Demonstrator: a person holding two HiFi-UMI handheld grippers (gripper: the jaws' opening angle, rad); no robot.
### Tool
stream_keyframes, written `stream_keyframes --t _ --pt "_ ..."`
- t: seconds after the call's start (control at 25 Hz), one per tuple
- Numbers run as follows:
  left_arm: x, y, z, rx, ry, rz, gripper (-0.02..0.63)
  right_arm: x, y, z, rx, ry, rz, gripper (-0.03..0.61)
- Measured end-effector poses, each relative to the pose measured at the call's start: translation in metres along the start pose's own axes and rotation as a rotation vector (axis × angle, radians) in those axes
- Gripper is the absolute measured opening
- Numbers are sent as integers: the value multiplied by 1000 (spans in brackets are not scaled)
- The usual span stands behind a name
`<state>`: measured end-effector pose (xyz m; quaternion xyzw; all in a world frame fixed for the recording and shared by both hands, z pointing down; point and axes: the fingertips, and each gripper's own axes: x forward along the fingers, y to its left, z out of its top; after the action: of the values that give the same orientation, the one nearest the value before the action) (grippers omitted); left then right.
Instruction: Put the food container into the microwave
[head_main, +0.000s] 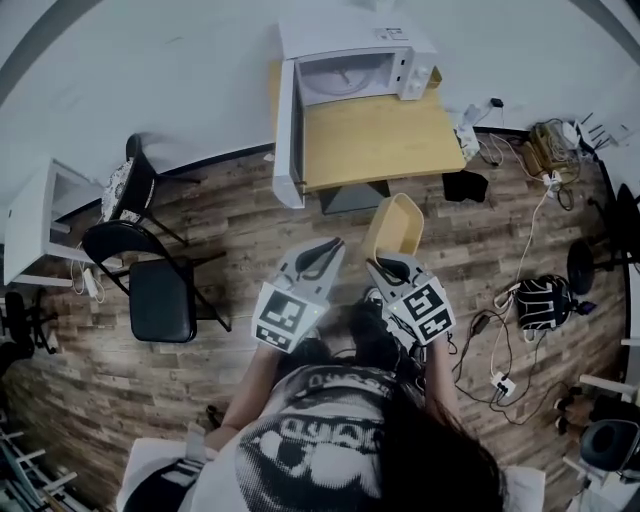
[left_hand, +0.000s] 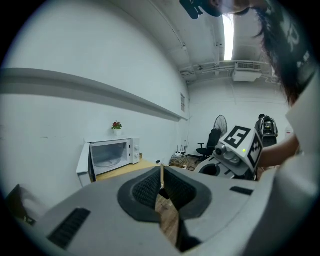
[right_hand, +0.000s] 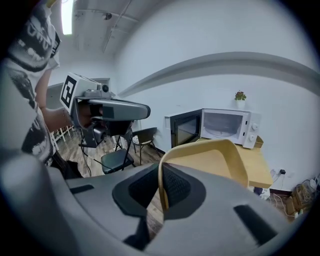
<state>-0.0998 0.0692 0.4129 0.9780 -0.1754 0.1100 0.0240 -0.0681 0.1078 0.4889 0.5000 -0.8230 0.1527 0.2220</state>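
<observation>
Right claw (right_hand: 161, 192) was clenched on the near wall of the yellow food container (right_hand: 220, 155), its pads (right_hand: 176, 186) pinching the thin rim from both sides. The tub therefore stuck out ahead of it toward 12 o'clock, carried in the air above the wooden floor (head_main: 250, 230). That edge grip probably suited a one-handed carry and would let the far end go in first. Left claw (left_hand: 161, 187), just beside the right one at its 9 o'clock, was clenched on nothing, likely kept free for steadying or for the door. Further out at 12 o'clock stood the table (head_main: 380, 140), well apart from both claws, with the microwave (head_main: 355, 75) at its back edge. Its door (head_main: 290, 130) hung open toward 9 o'clock, leaving the inside open to the container, which was not yet in it.
</observation>
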Motion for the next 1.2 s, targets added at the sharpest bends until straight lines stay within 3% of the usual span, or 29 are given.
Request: stream_keyframes --t 0.6,1.2 --pt "130 -28 35 22 20 99 17 -32 -135 -18 -32 -25 83 20" --pt "140 -20 31 6 50 200 17 -17 -152 -24 -78 -14 170 21"
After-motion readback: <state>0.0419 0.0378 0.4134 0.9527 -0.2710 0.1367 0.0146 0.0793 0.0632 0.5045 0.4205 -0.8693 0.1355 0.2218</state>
